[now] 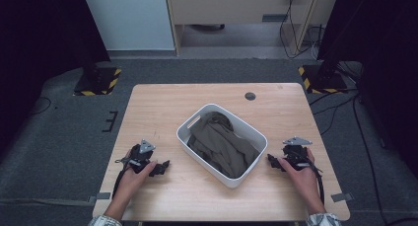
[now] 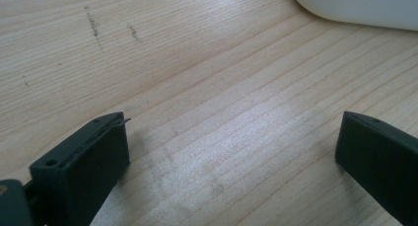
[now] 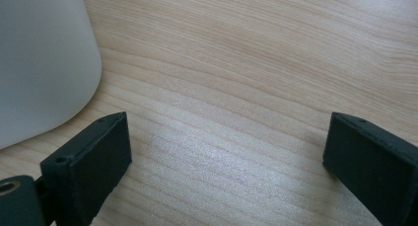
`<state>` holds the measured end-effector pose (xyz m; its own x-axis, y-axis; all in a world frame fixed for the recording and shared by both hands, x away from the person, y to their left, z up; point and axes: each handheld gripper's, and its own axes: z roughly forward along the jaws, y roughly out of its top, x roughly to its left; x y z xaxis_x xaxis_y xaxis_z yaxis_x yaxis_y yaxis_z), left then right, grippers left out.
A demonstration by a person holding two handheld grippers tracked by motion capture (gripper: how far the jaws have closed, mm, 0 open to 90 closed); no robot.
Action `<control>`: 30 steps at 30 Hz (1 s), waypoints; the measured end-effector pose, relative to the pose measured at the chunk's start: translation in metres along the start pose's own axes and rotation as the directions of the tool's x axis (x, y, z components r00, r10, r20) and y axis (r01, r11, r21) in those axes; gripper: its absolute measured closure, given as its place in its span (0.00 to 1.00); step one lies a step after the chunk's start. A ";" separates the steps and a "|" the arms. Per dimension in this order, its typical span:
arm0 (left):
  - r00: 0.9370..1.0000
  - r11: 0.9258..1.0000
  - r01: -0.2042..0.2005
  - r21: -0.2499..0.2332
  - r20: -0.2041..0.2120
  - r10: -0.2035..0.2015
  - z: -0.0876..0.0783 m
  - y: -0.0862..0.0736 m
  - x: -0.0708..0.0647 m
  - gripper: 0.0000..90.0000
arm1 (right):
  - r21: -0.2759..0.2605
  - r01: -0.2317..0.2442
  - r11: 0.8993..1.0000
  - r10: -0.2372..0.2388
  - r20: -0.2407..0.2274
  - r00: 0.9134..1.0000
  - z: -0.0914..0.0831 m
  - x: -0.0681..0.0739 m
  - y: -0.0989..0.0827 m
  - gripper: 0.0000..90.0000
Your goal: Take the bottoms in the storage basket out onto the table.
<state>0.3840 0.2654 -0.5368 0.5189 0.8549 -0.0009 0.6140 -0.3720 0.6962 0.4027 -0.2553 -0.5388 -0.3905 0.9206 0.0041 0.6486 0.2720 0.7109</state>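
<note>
A white plastic basket (image 1: 190,141) sits in the middle of the wooden table (image 1: 157,100), turned at an angle, with an olive-brown garment (image 1: 222,144) crumpled inside it. My left gripper (image 1: 160,167) rests on the table left of the basket, held by a hand. Its jaws stand wide apart over bare wood (image 2: 231,147), the basket's white wall (image 2: 360,6) at the upper right. My right gripper (image 1: 273,162) rests on the table right of the basket, also open over bare wood (image 3: 226,147). The basket's rounded corner (image 3: 44,63) shows at its left.
A dark round hole (image 1: 250,95) marks the table's far edge. Faint dark scuffs (image 2: 93,28) lie on the wood ahead of the left gripper. Beyond the table are grey floor, yellow-black striped stand bases (image 1: 98,82) and cables (image 1: 340,102).
</note>
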 end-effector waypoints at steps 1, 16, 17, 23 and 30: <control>1.000 1.000 0.000 0.000 0.000 0.000 0.000 0.000 0.000 0.00 | 0.000 0.000 1.000 0.000 0.000 1.000 0.000 0.000 0.000 0.05; 1.000 1.000 0.002 0.001 -0.002 -0.002 0.001 0.001 -0.002 0.00 | -0.077 -0.014 0.997 0.012 -0.020 1.000 -0.029 0.002 0.007 0.09; 1.000 1.000 0.002 0.001 -0.002 -0.002 0.001 0.001 -0.002 0.00 | -0.094 0.007 0.996 -0.008 -0.012 1.000 -0.037 0.003 0.011 0.10; 1.000 1.000 0.000 0.000 -0.001 0.000 0.000 0.000 -0.003 0.00 | -0.136 0.029 0.990 -0.040 -0.076 0.996 -0.077 0.018 0.032 0.12; 1.000 1.000 0.001 0.000 -0.001 -0.001 0.000 0.000 -0.003 0.00 | -0.144 0.108 0.984 -0.132 -0.161 0.978 -0.100 0.041 0.086 0.10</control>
<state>0.3826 0.2629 -0.5369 0.5181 0.8553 -0.0007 0.6140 -0.3713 0.6965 0.3776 -0.2223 -0.4070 -0.5725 0.8196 0.0237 0.5012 0.3269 0.8012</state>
